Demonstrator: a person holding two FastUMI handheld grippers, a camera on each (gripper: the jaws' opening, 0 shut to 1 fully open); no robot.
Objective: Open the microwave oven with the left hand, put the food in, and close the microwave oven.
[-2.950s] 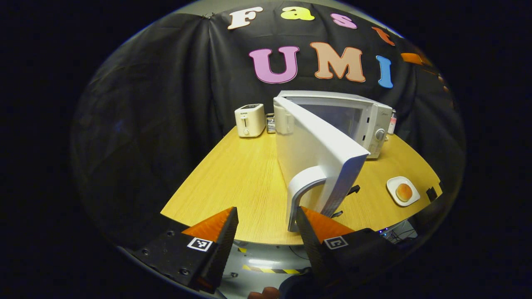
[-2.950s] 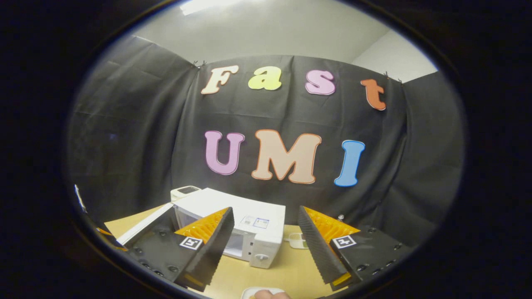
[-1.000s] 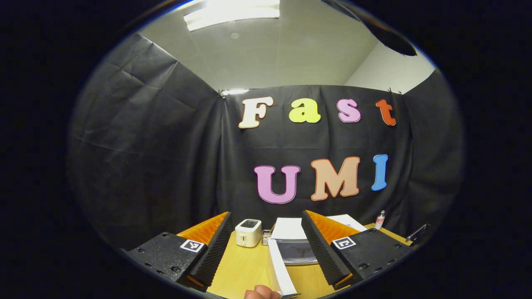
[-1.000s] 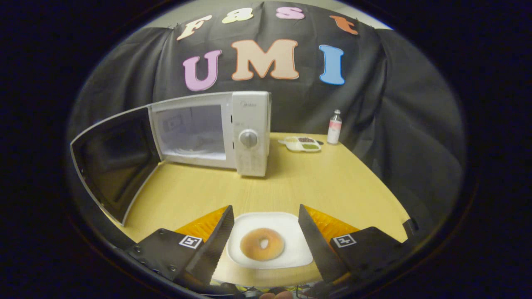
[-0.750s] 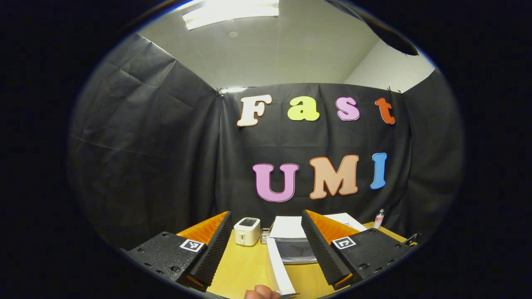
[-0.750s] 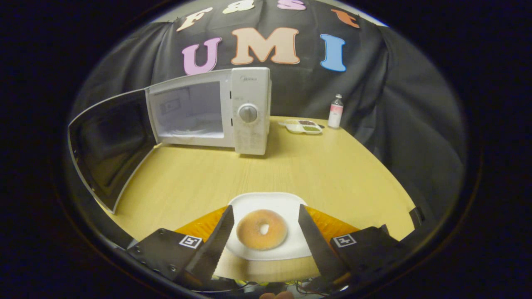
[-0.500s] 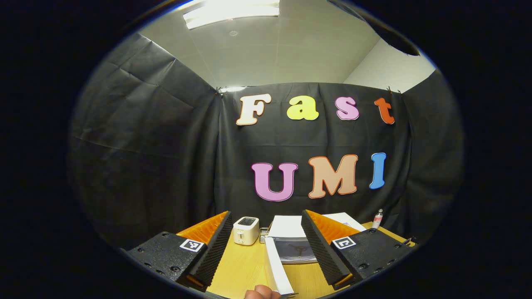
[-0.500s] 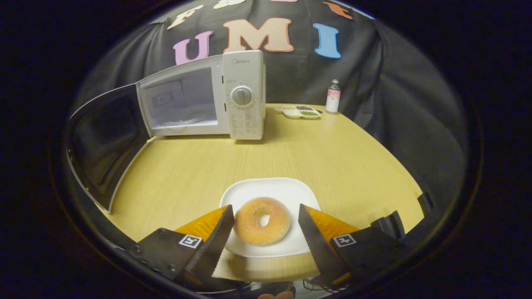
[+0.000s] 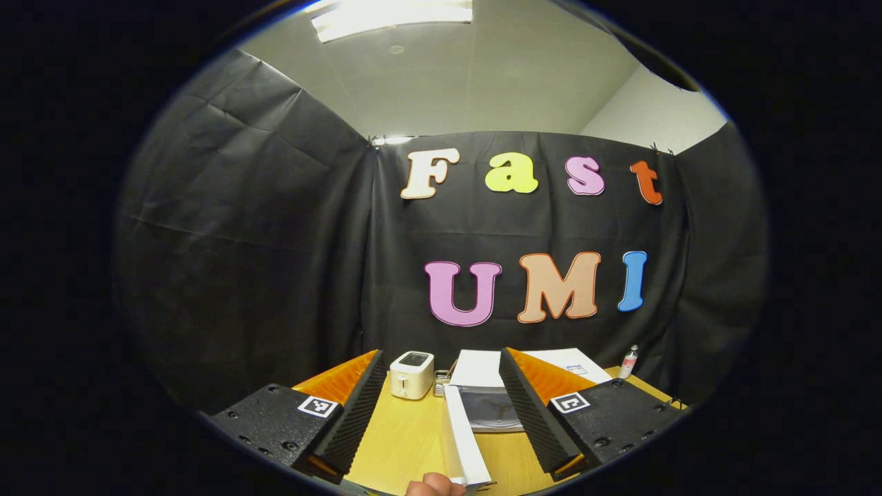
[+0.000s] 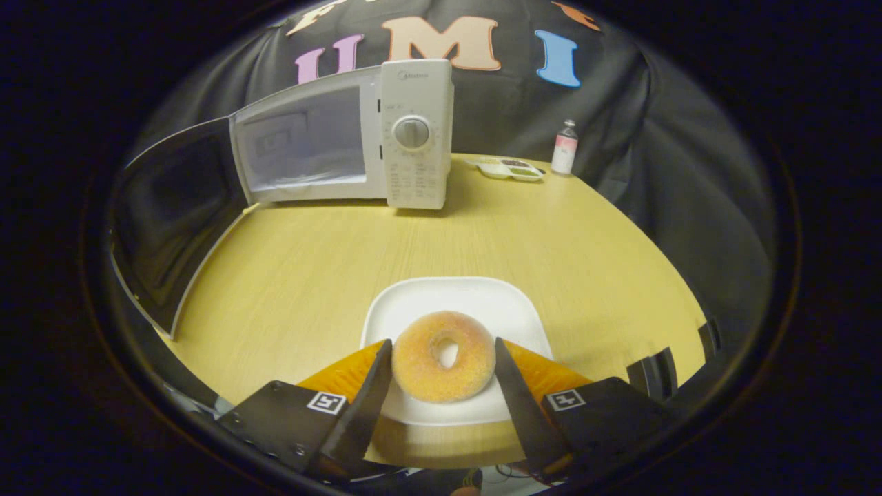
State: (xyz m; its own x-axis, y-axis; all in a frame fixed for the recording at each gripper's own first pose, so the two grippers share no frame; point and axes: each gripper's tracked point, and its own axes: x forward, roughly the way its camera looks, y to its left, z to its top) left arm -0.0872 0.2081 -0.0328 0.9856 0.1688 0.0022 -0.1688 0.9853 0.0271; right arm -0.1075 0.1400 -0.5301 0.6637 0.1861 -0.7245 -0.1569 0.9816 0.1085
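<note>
Right gripper (image 10: 443, 358): low over the near edge of the tabletop (image 10: 551, 227), jaws wide, one finger on each side of the doughnut; whether the pads touch it, cannot tell.
Doughnut (image 10: 444, 365): lies on the near half of a white plate (image 10: 448, 296), hole up, between the right fingers.
Plate: flat on the tabletop, close to the near edge, well apart from the microwave.
Microwave (image 10: 413, 131): at the far edge of the tabletop, left of middle, cavity open and lit pale inside.
Door (image 10: 172, 213): swung out wide toward the left edge, dark inner face showing in the right gripper view.
Dial (image 10: 412, 132): on the white control panel right of the cavity.
Snack tray (image 10: 510, 168): far edge, right of the microwave, small, with dark and green fillings.
Bottle (image 10: 564, 147): upright, just beside the snack tray, at the far right.
Left gripper (image 9: 441, 403): held high and tilted up, jaws wide, nothing between them.
Door edge (image 9: 463, 441): white, runs up between the left fingers in the left gripper view, not touched.
Toaster (image 9: 411, 374): far left of the tabletop, beside the microwave.
Fingertip (image 9: 434, 486): a person's, at the bottom edge of the left gripper view.
</note>
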